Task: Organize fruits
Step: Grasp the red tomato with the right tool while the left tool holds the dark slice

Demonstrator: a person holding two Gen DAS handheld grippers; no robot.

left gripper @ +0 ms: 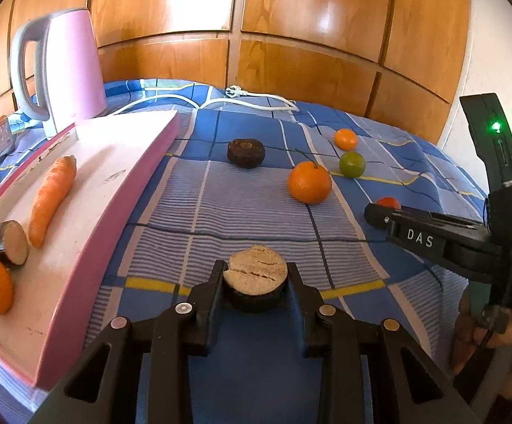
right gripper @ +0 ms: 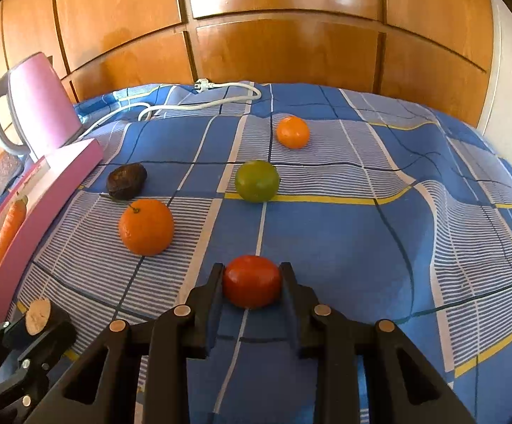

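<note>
Clamped in my left gripper was a dark-skinned fruit half, its tan cut face cracked, near the pink board. My right gripper squeezed a glossy red tomato above the blue checked cloth.

My black left tongs carry a slice with a tan, cracked face and dark rind; my black right tongs carry a red tomato. The bedspread is blue, checked with white-striped panels and thin yellow and dark lines. At 11 o'clock from the tomato sits a big orange, at 12 o'clock a green fruit. At 9 o'clock in the left view, the pink tray bears an orange carrot. The kettle is pink with a grey handle.
</note>
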